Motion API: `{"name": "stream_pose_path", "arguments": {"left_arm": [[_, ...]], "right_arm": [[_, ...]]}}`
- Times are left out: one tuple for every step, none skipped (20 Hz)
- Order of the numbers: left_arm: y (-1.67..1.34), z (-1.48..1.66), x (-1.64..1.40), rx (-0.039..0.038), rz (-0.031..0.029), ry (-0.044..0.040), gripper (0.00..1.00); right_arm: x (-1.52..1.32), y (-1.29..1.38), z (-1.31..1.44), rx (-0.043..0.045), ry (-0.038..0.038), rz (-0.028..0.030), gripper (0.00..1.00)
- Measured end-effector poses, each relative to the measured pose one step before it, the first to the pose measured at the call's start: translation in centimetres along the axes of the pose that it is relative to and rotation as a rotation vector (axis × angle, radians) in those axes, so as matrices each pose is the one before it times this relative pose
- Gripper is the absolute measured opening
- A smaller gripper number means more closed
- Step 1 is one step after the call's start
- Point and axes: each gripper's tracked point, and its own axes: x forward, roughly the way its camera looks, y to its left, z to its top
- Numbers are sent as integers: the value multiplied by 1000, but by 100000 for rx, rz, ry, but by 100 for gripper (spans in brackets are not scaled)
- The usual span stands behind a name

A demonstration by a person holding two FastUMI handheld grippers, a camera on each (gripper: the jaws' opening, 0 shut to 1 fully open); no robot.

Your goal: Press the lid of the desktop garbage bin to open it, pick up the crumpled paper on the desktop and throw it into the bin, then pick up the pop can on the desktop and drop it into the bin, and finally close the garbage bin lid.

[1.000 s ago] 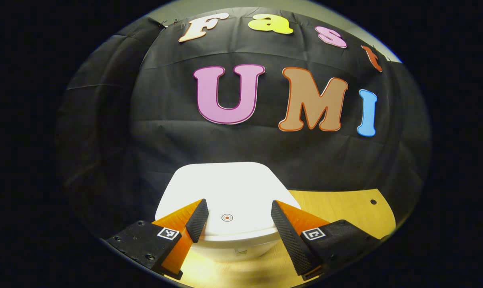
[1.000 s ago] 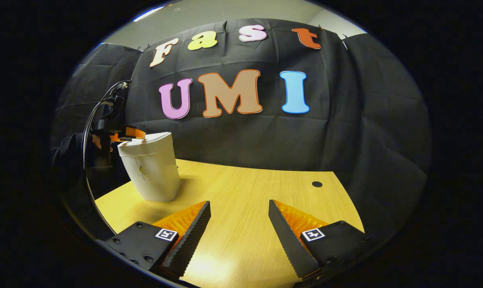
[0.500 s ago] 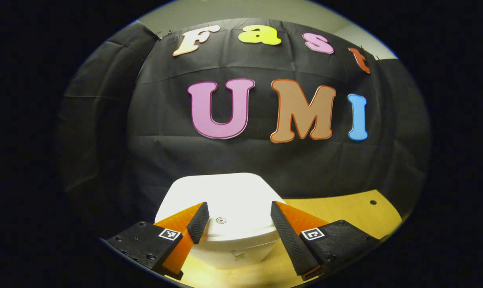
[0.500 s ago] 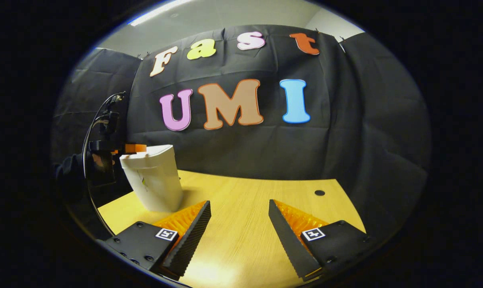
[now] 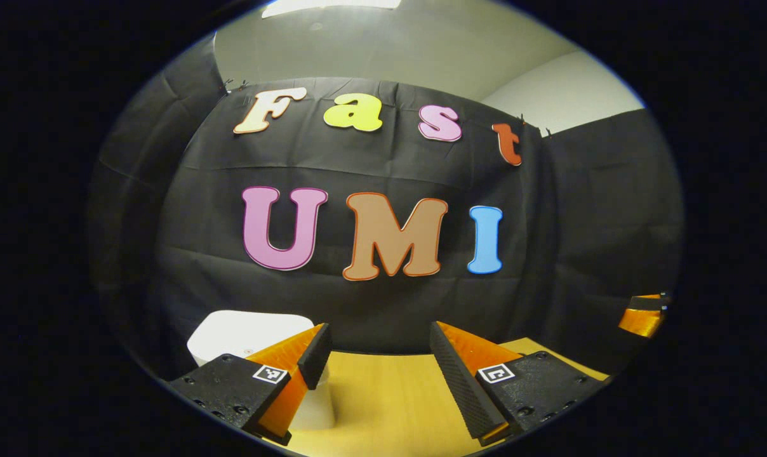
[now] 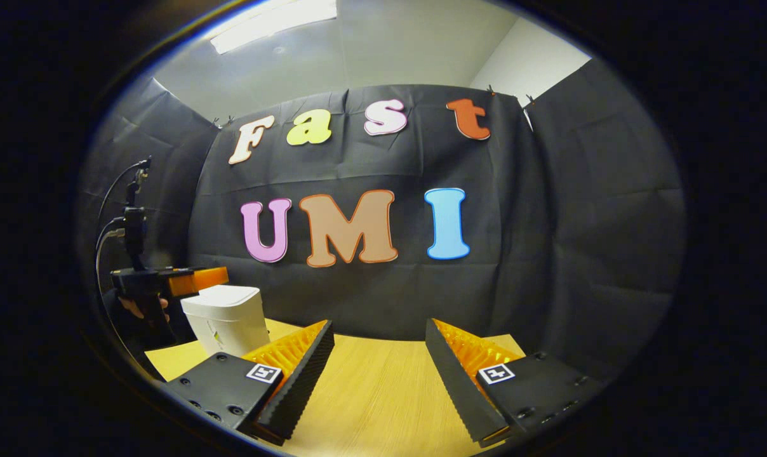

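Holding both grippers above the wooden desktop (image 6: 371, 393), we see the left gripper (image 5: 374, 355) with its fingers spread apart and nothing between them. The white garbage bin (image 5: 247, 333) stands at the near left in the left gripper view, lid down, partly behind the left finger. Our right gripper (image 6: 377, 355) is likewise spread wide over bare wood, gripping nothing. In the right gripper view the bin sits far left, with the left gripper hovering just beside its lid.
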Motion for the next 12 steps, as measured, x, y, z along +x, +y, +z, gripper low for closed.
{"name": "stream_pose_path", "arguments": {"left_arm": [[-880,79,-426,-1538,-887,-1145,92],[-688,147,-314,-645,-155,-1788,92],[-920,120,-448,-246,-1588,-1345,93],[-1423,-103,-184,-132,-2703,-523,93],[-1457,-94,-215,250,-3546,-72,93],[-1264,26,204,580,-2567,685,93],[-1017,-187,27,121,-2844,963,92],[-900,-192,-57,-343,-1926,124,92],[-806,-275,-147,-393,-1415,1017,93],[-636,-90,139,-769,-1297,204,93],[-622,-226,71,-555,-1330,715,93],[-329,56,71,-16,-734,-353,93]], "right_arm": [[-256,-242,447,255,-1304,-727,96],[-236,-320,152,449,-930,-971,96],[-68,-226,278,912,-945,-1232,96],[-19,-223,145,774,-580,-1404,97],[-297,-126,-136,231,-257,-940,96],[-222,-147,-161,-71,-349,-550,100],[-104,-110,-84,-205,29,-278,96],[-94,-150,-95,-48,352,-92,96],[-12,-89,-119,-8,475,-49,96],[-67,-119,33,80,149,-157,92],[-60,-115,56,101,-75,-43,97],[-109,-92,98,26,-117,-102,96]]}}
